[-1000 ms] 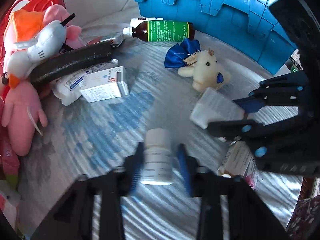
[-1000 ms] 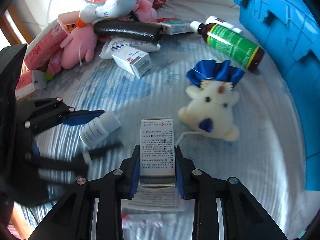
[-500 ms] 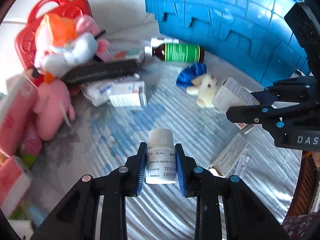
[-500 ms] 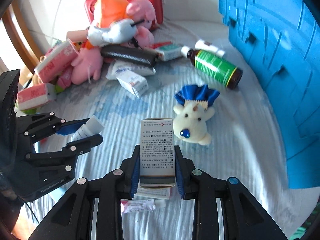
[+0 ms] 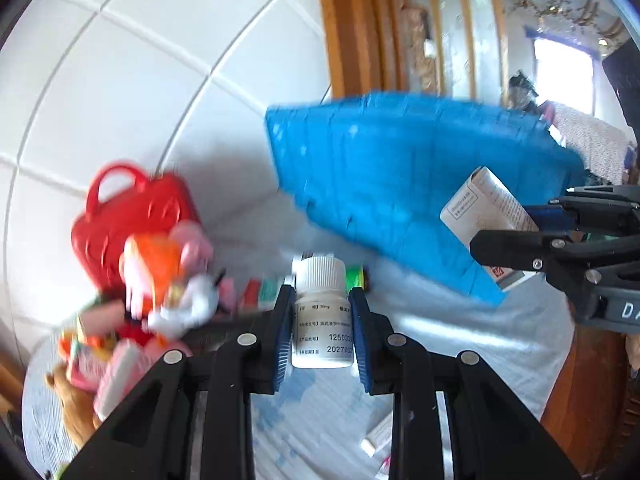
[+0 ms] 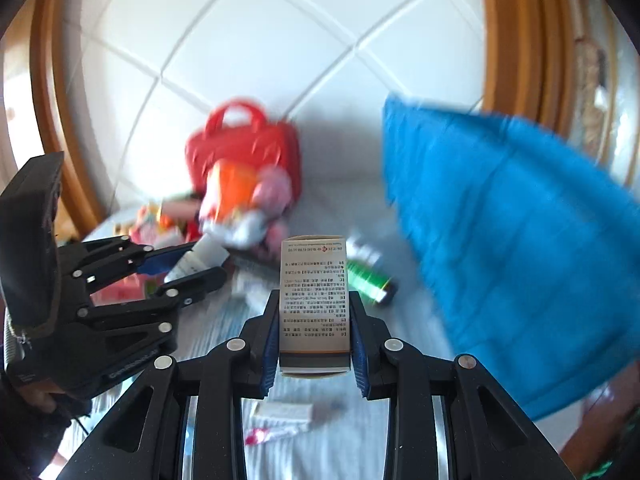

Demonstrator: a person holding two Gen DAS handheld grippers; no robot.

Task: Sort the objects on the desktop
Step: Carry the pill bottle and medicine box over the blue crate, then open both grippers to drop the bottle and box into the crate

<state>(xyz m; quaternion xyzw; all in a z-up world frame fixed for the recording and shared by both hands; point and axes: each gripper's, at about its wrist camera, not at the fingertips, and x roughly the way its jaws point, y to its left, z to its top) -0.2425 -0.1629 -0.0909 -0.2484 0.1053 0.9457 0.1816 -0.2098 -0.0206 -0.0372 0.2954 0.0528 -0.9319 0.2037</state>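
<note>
left claw [image 5: 322, 322] black with blue ribbed pads, silver screws, right claw [image 6: 315, 336] alike, white lettering

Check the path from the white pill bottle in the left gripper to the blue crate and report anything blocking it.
Nothing visible blocks it. The left gripper holds the white pill bottle lifted, with open air up to the blue crate. The right gripper, carrying a medicine box, is off to the side, also near the crate.

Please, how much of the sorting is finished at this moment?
Done: nothing visibly sorted yet. In hand: the left gripper grips a white pill bottle, the right gripper a medicine box, both lifted near the blue crate. Left: plush toys, the green-labelled bottle and small packets on the table.
</note>
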